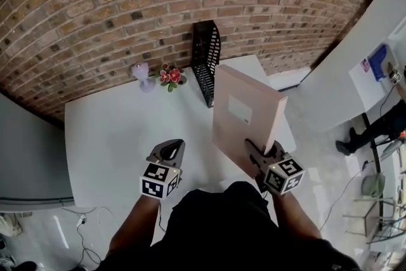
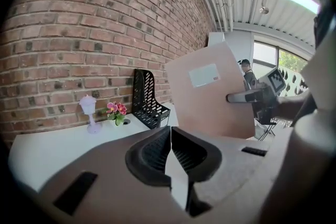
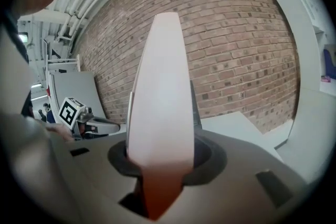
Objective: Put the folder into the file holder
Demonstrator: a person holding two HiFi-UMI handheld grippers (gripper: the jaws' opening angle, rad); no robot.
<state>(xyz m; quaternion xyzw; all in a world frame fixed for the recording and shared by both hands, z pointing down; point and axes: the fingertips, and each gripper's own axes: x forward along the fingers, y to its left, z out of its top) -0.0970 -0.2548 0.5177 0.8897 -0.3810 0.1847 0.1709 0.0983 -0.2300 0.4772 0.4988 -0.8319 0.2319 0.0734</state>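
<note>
A thick pink folder point(image 1: 244, 117) with a white label stands upright in the air, above the right part of the white table point(image 1: 114, 130). My right gripper point(image 1: 261, 158) is shut on its lower edge. In the right gripper view the folder's spine point(image 3: 157, 97) rises straight out from between the jaws. The black mesh file holder point(image 1: 206, 60) stands against the brick wall, beyond the folder and apart from it. My left gripper point(image 1: 170, 150) hovers over the table's near side, jaws together and holding nothing. The left gripper view shows the folder point(image 2: 212, 94) and the holder point(image 2: 147, 99).
A small pot of pink flowers point(image 1: 170, 76) and a lilac lamp-shaped ornament point(image 1: 143, 76) stand by the wall, left of the holder. The table's right edge drops to a pale floor point(image 1: 317, 149). A person stands far off at the right point(image 1: 368, 130).
</note>
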